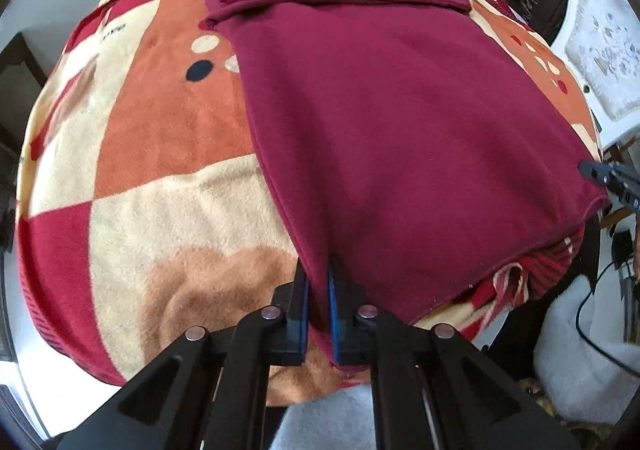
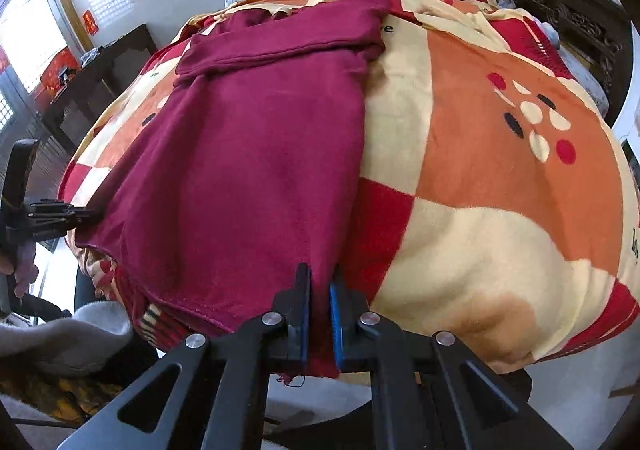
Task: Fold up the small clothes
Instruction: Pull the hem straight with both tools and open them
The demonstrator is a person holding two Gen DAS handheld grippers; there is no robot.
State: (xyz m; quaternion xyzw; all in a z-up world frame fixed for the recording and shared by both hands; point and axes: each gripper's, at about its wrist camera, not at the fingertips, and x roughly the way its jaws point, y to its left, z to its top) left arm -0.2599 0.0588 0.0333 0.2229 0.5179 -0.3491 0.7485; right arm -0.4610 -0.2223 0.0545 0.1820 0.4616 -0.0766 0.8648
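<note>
Maroon fleece, a small soft garment (image 1: 392,138), lay flat on a plush blanket checked in red, orange and cream (image 1: 160,178) that covered the worktop, its sleeves already folded across the far end. The left tool (image 1: 318,310) and the right tool (image 2: 319,314) each pinched a near hem corner between blue pads. If one corner slipped free or the hands rose unevenly, the fold would likely skew or drag the blanket.
</note>
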